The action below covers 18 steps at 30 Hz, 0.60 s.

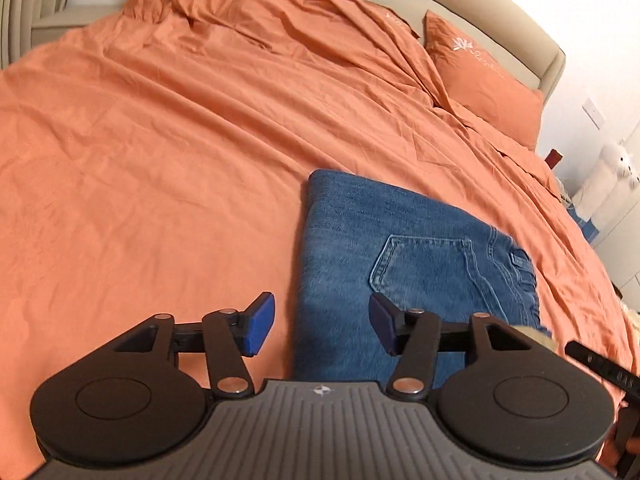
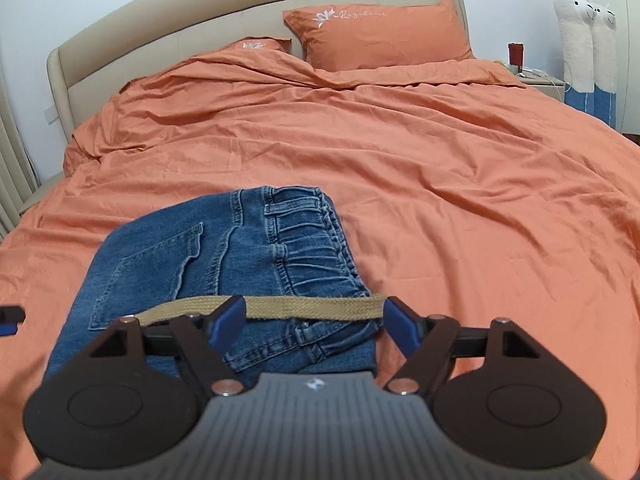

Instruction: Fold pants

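Note:
Blue denim pants (image 1: 404, 256) lie folded into a compact rectangle on the orange bed sheet (image 1: 160, 140), back pocket up. In the right wrist view the pants (image 2: 224, 256) show the waistband and a tan woven belt (image 2: 312, 305) lying across the near edge. My left gripper (image 1: 322, 326) is open and empty, above the pants' left edge. My right gripper (image 2: 314, 320) is open and empty, its blue pads either side of the belt, just above the pants.
Two orange pillows (image 2: 380, 36) lean on the beige headboard (image 2: 240, 4) at the far end. A nightstand (image 2: 540, 80) and white plush toys (image 2: 584, 32) stand at the bed's right. Rumpled sheet (image 2: 460, 184) spreads around the pants.

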### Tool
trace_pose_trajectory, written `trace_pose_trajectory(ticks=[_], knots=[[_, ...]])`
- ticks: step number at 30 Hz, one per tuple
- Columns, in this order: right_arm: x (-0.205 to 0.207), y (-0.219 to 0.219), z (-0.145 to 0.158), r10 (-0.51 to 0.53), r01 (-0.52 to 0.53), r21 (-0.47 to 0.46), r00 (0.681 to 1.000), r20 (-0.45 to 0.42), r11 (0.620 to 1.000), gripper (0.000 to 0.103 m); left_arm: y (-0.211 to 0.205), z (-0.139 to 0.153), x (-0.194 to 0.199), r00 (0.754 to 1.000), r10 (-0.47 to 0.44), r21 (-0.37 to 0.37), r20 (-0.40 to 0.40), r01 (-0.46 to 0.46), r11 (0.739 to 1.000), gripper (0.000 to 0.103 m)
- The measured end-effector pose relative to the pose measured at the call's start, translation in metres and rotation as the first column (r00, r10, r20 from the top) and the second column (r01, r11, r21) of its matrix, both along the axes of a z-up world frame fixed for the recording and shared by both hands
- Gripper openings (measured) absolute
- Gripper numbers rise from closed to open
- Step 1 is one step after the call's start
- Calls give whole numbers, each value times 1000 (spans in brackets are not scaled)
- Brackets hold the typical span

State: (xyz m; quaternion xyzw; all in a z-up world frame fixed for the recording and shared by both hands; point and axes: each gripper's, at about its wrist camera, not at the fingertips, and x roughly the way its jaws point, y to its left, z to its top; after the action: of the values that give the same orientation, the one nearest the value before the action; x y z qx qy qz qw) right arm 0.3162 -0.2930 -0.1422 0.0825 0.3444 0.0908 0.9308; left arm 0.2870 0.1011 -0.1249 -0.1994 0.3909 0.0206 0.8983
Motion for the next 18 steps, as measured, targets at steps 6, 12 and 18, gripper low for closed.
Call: trace_pose_trajectory(ticks=[6, 12, 18], knots=[[24, -11, -8, 44, -44, 17, 999, -15, 999, 81, 0, -23, 23, 997, -60, -31, -45, 59, 998, 73], [59, -49, -35, 43, -22, 217, 995, -89, 976, 81, 16, -49, 41, 993, -70, -124, -94, 58, 991, 74], [83, -74, -67, 95, -15, 429, 982, -166, 903, 72, 33, -66, 60, 988, -123, -220, -96, 100, 970, 72]])
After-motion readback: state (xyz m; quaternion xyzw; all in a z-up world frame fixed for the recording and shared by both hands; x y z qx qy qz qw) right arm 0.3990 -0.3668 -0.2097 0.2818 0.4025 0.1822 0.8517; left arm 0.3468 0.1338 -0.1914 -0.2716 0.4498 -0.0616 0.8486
